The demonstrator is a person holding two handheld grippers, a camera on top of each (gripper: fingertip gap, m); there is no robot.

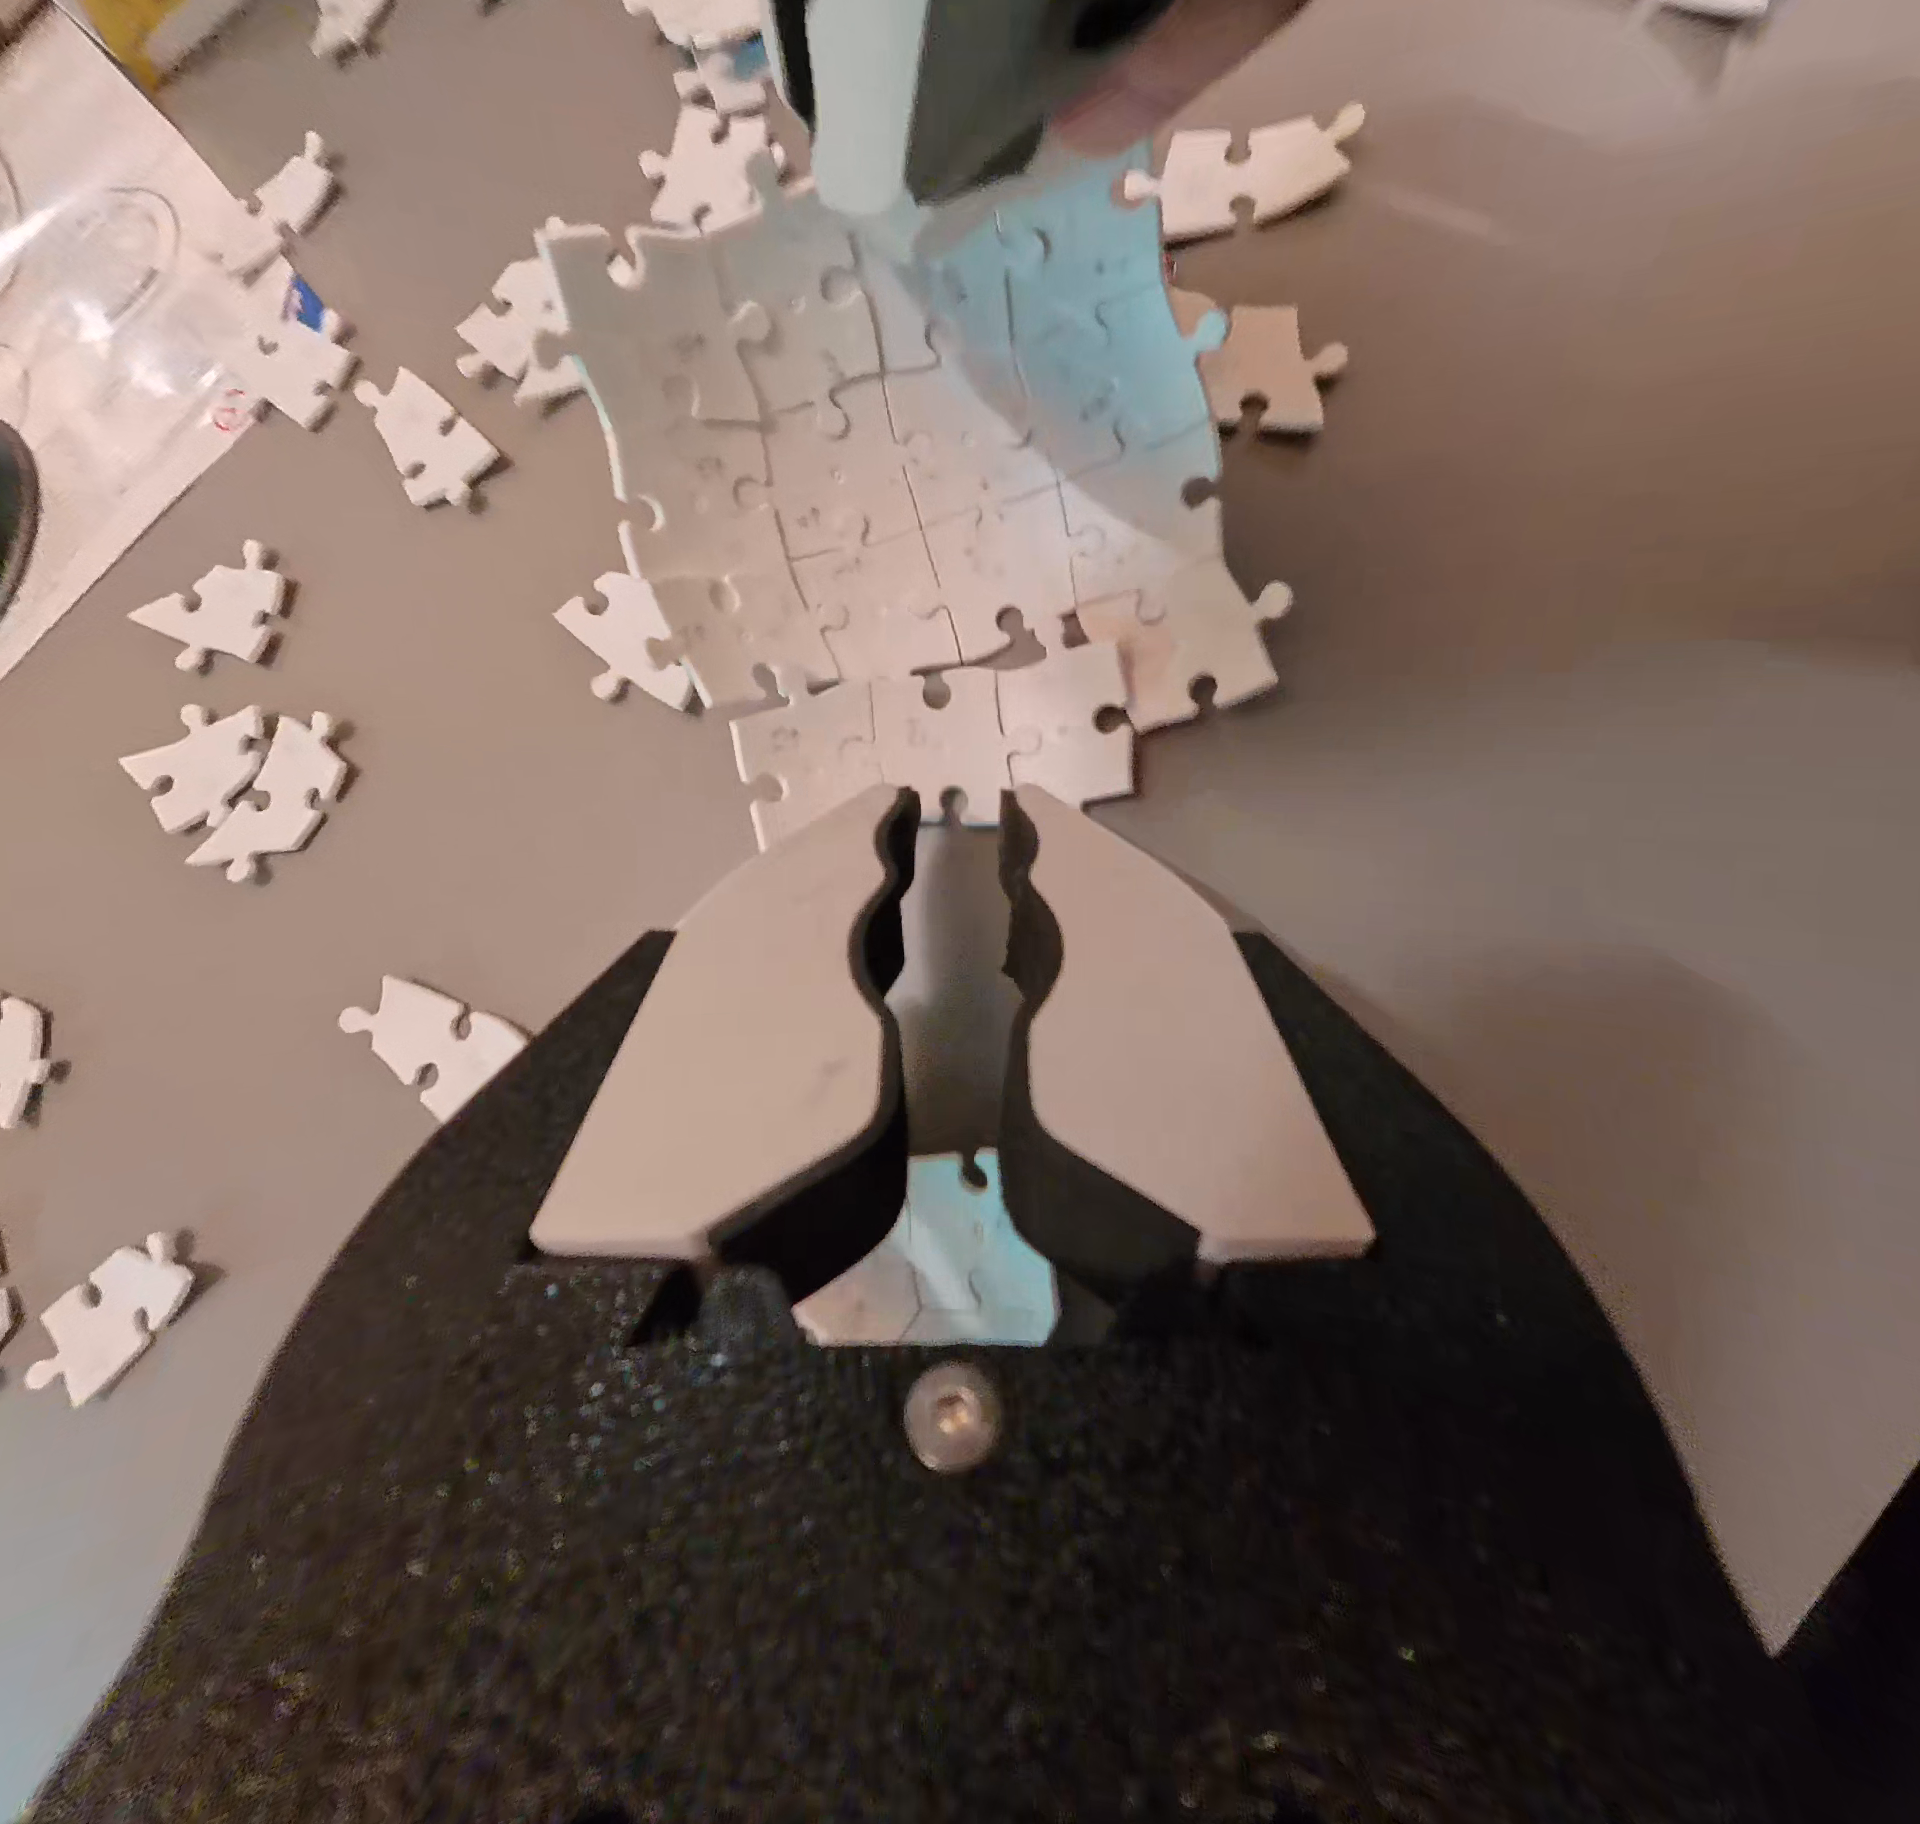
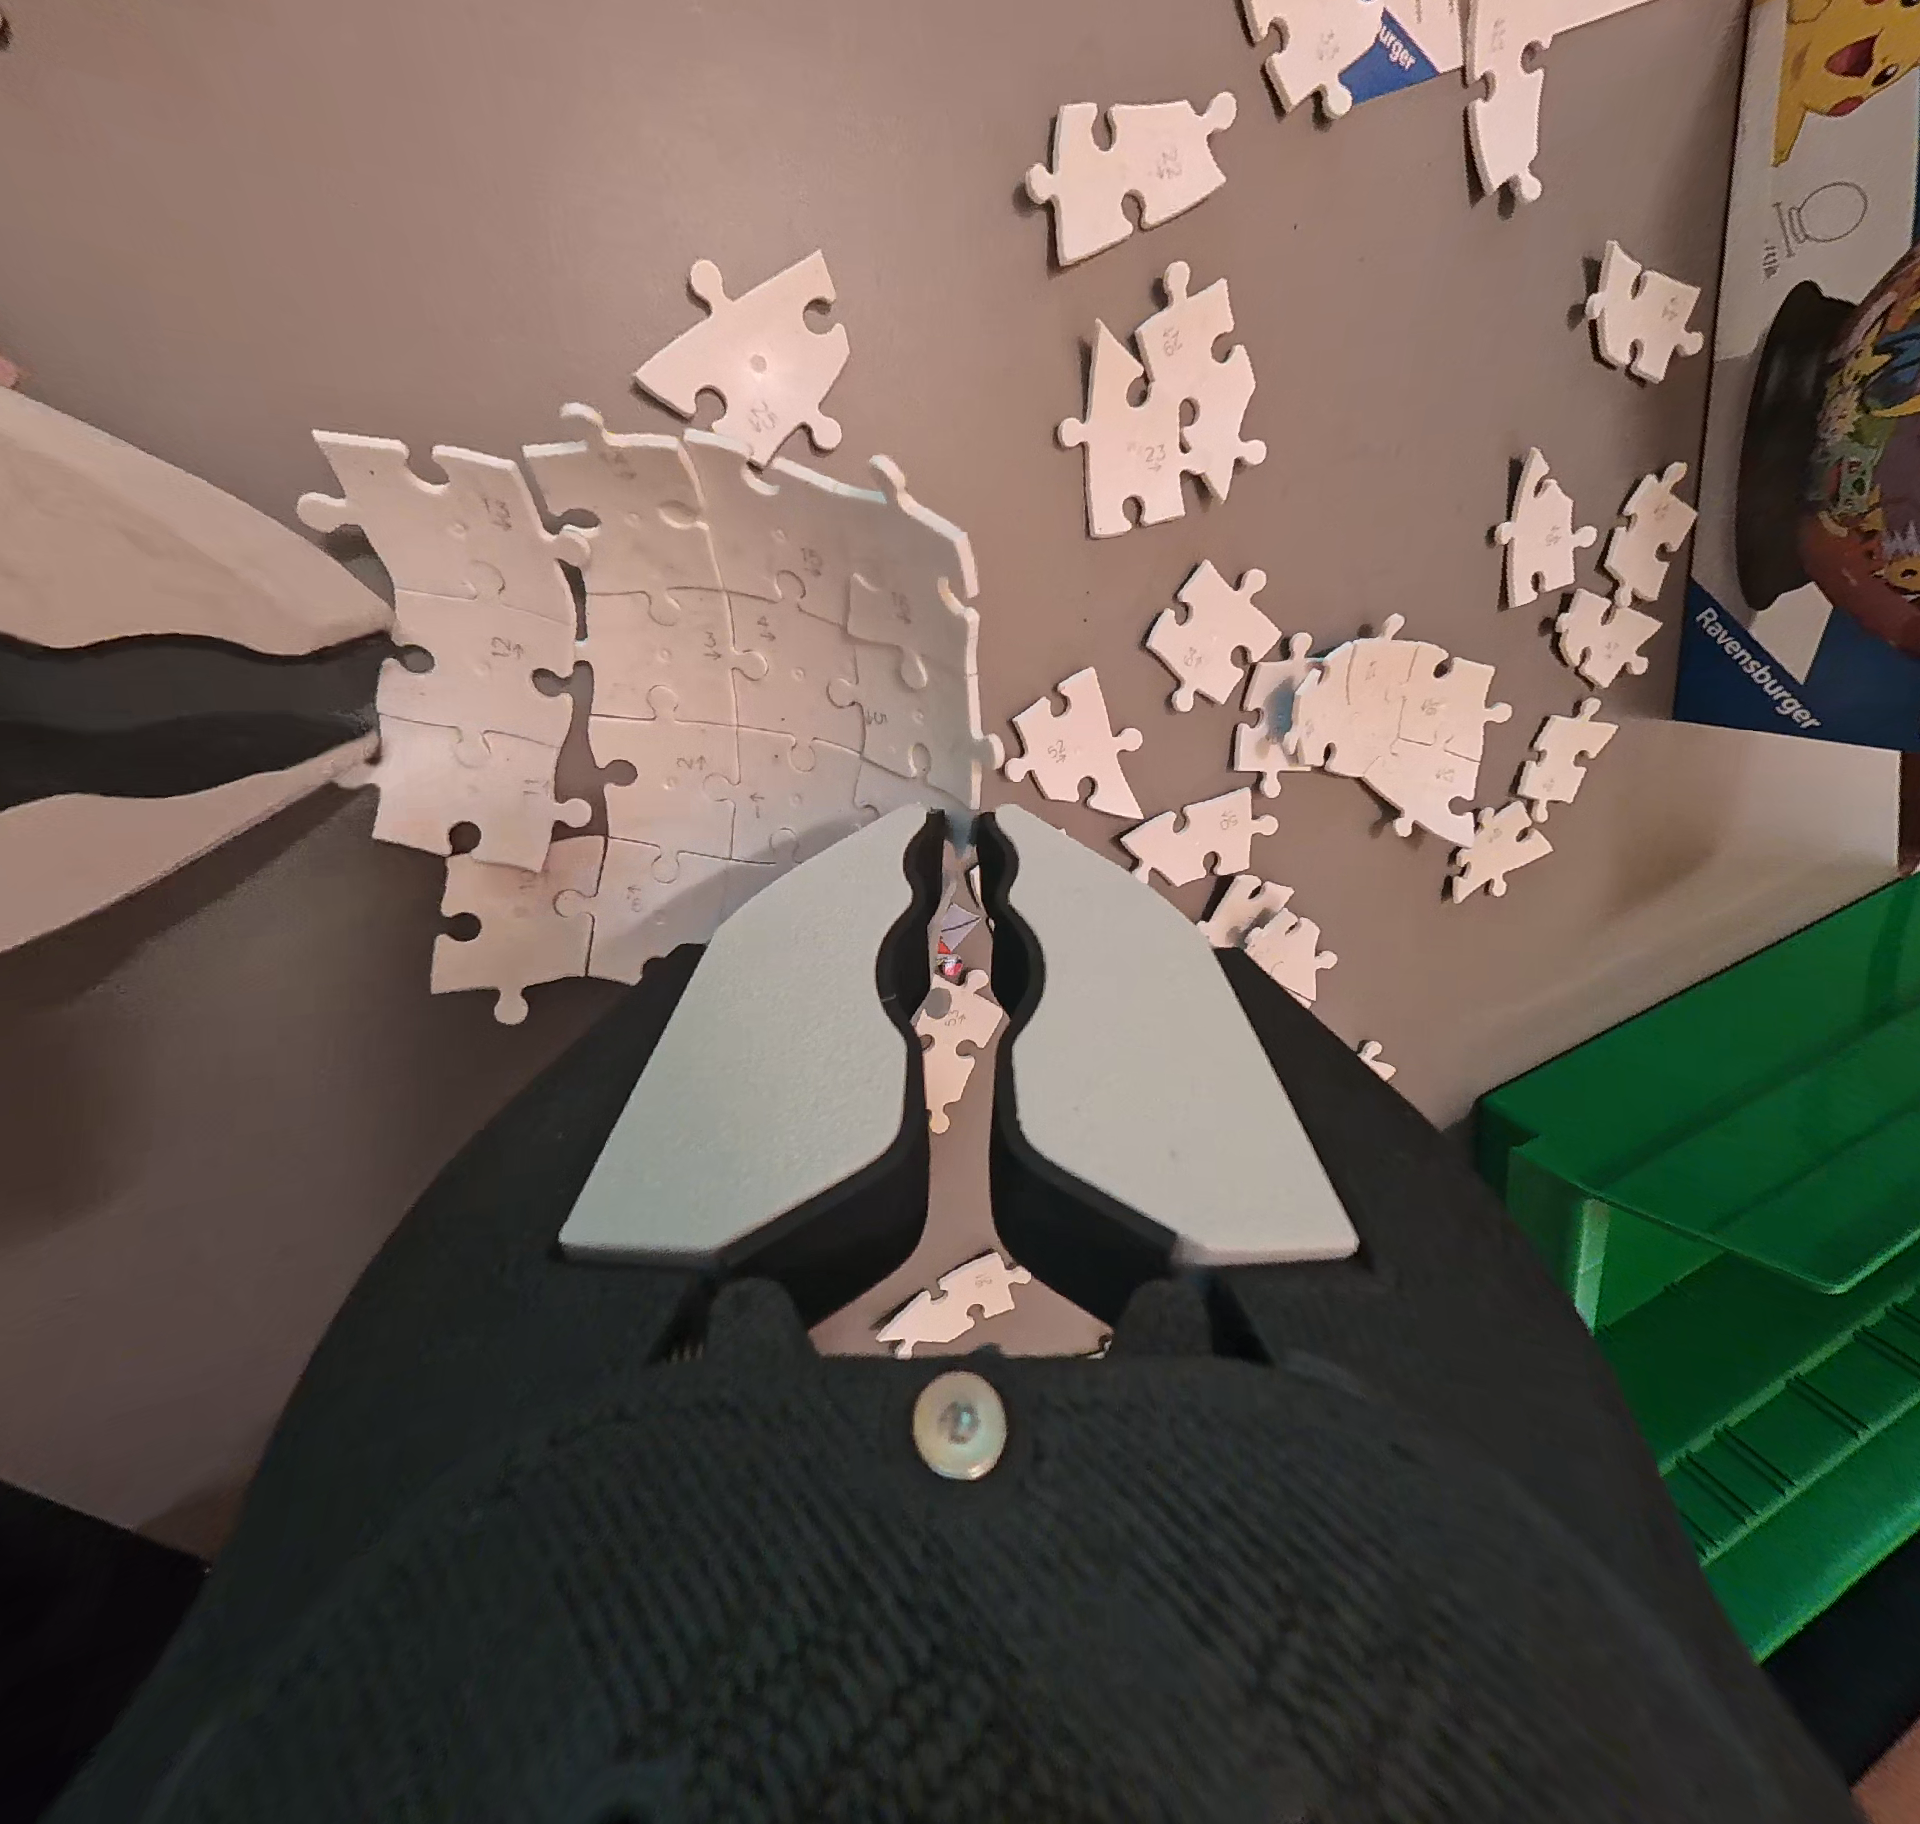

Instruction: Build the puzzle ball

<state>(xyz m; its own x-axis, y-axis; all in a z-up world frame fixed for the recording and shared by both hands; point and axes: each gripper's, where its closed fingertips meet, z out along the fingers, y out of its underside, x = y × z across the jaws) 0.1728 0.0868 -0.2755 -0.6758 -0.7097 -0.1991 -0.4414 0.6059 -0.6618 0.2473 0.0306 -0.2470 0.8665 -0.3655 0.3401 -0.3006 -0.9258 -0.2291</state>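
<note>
Black gripper bodies filled the foreground of both wrist views. Ahead of them the left gripper (image 1: pixel 961 806) had its fingers slightly parted at the near edge of the curved white puzzle panel (image 1: pixel 914 486), a tab between the tips but neither pad pressing on it. Opposite, the right gripper (image 2: pixel 961 824) was nearly closed, pinching that panel's far edge and holding it raised above the grey table (image 2: pixel 520 164). Loose puzzle pieces (image 2: pixel 1164 424) lay scattered beside a puzzle box (image 2: pixel 1808 403) and green tray (image 2: pixel 1745 1203)

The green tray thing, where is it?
In the right wrist view the green plastic tray sits at the lower right edge, right of the right gripper and below the puzzle box.
</note>
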